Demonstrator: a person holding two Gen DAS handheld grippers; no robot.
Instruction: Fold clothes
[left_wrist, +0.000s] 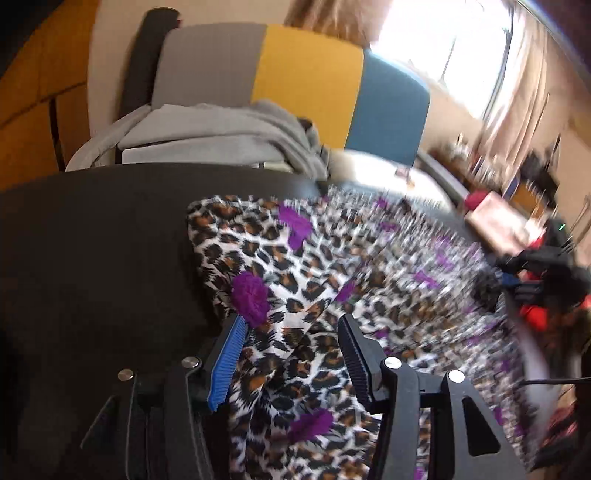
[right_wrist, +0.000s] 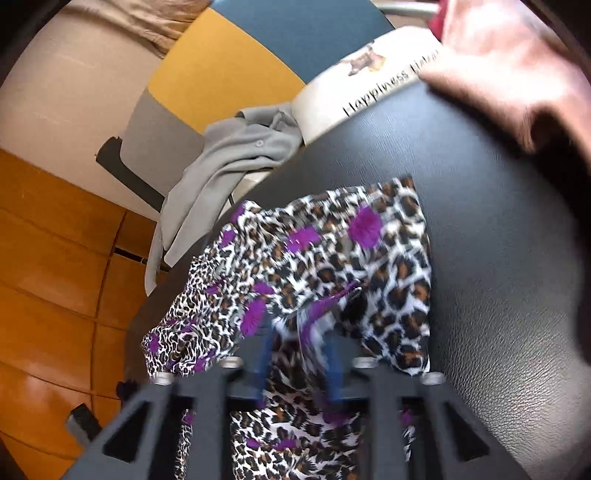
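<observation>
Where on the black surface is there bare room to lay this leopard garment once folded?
Bare black surface lies between the leopard garment and the grey clothes. In the right wrist view, more is bare beyond the garment's other edge. The pillow crowds the far end.

Leopard-print garment (left_wrist: 332, 280) on black surface (left_wrist: 92, 258).
Garment: white ground, black-brown spots, purple flower blotches. Surface: black leather-grain. Grey shirt (right_wrist: 229, 158) behind it. Panel (left_wrist: 306, 92) striped grey, yellow, blue. Orange-brown wood floor (right_wrist: 48, 266). Left gripper (left_wrist: 291, 328): black, one blue pad. White cushion (right_wrist: 369, 85), black lettering.
</observation>
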